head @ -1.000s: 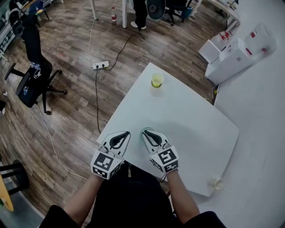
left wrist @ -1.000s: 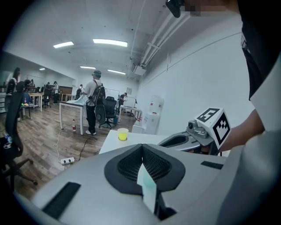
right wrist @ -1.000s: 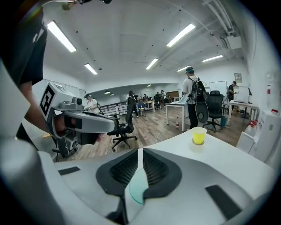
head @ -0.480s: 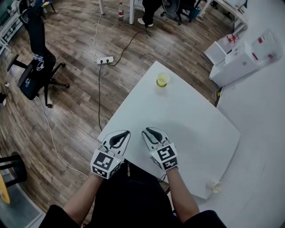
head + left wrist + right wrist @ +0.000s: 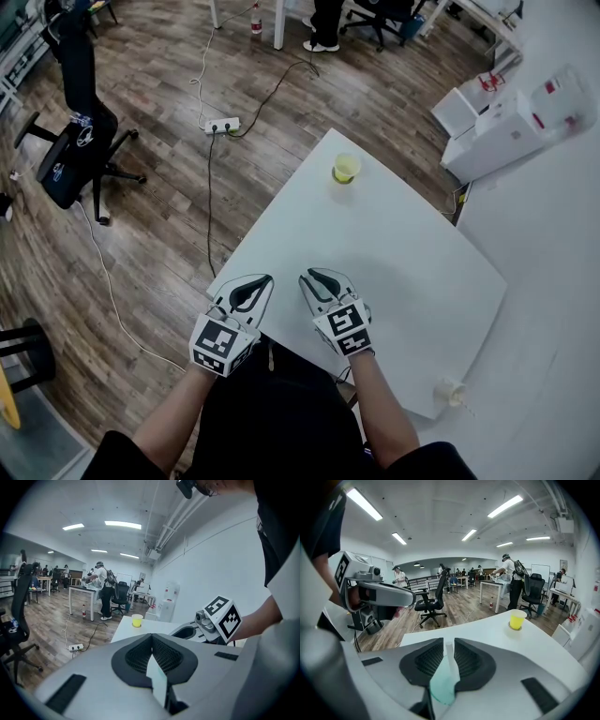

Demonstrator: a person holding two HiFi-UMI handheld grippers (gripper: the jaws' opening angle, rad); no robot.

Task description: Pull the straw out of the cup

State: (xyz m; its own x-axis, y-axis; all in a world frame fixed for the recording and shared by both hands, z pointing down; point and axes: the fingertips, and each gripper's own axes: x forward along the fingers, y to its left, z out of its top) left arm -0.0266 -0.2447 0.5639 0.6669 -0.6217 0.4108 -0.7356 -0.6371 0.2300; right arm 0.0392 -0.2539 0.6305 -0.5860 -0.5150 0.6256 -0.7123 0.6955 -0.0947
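A yellow cup [image 5: 346, 168] stands near the far corner of the white table [image 5: 412, 272]; it also shows in the left gripper view as the cup [image 5: 137, 620] and in the right gripper view as the cup [image 5: 517, 619]. I cannot make out a straw in it. My left gripper [image 5: 251, 287] and right gripper [image 5: 317, 281] hover side by side over the table's near edge, far from the cup. Both are shut with nothing held. The right gripper [image 5: 213, 620] shows in the left gripper view.
A small pale cup [image 5: 451, 389] sits at the table's near right corner. A power strip [image 5: 222, 125] and cables lie on the wooden floor beyond. An office chair [image 5: 75, 150] stands at the left, white boxes [image 5: 497, 131] at the far right. People stand farther back.
The head view has shifted slightly, so the table and cup sit a little lower and to the right. Both grippers stay shut at the near edge, almost unmoved.
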